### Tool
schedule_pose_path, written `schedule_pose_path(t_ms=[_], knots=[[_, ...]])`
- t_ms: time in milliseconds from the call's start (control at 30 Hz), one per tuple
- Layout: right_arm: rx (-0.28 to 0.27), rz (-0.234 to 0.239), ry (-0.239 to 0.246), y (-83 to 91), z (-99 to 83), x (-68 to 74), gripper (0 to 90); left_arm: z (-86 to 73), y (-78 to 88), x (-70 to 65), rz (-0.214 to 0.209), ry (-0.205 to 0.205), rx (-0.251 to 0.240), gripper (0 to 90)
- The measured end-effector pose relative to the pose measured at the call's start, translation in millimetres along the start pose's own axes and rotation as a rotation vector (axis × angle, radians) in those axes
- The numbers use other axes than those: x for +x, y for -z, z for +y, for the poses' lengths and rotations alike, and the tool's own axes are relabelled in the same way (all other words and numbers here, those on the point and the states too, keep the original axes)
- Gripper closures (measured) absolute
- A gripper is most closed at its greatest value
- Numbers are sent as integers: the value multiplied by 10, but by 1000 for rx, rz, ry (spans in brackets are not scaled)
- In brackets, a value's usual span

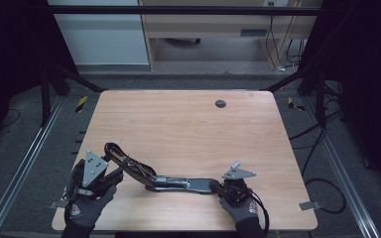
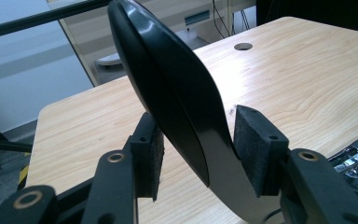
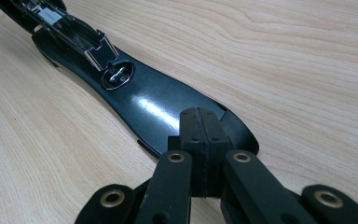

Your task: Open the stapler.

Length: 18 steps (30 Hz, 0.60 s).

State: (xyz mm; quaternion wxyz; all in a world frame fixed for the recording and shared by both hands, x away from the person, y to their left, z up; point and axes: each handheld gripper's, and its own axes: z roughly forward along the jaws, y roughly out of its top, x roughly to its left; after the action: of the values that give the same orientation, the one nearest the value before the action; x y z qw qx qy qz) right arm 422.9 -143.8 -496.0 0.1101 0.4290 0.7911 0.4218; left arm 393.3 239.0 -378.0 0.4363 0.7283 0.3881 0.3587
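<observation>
A long black stapler (image 1: 178, 183) lies opened out near the table's front edge. Its glossy upper arm (image 2: 177, 84) rises tilted between the pads of my left gripper (image 2: 200, 149), which touch it on both sides. In the high view that arm (image 1: 129, 163) slants up and left to the left gripper (image 1: 119, 171). My right gripper (image 3: 200, 126) is shut with nothing between its pads, and its tips rest on the rounded end of the stapler's base (image 3: 158, 102). The metal staple channel (image 3: 70, 28) lies beyond. In the high view the right gripper (image 1: 214, 186) points left at the base.
The wooden table (image 1: 188, 124) has a round cable hole (image 1: 221, 103) near its far edge. Black frame rails and cables run along both sides of the table, and a wooden cabinet (image 1: 203, 25) stands behind it. Gloved hands hold both grippers at the front edge.
</observation>
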Motion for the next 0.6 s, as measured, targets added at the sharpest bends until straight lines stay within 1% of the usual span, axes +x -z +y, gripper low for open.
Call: schedule_pose_path(t_ms=[100,167,233,367,467,600], knots=[[3,5,-5,4,2,1,900,-21,5,18,-2,9,-3,527],[2,4,-5,4,2,1,900,-42,12,37,-2,22,-4,525],[1,0,-3,1,1,2,900,-58,19,56,-2,24,1,521],[2,5,-6,3,2,2,900,-109,30,107,-8,56,-1,517],[2,4,-5,3,2,1,900,-123,35,117,-9,58,-2,514],[1,0,-1,-2,0,1,900,-141,36,114,0,42,-5,504]])
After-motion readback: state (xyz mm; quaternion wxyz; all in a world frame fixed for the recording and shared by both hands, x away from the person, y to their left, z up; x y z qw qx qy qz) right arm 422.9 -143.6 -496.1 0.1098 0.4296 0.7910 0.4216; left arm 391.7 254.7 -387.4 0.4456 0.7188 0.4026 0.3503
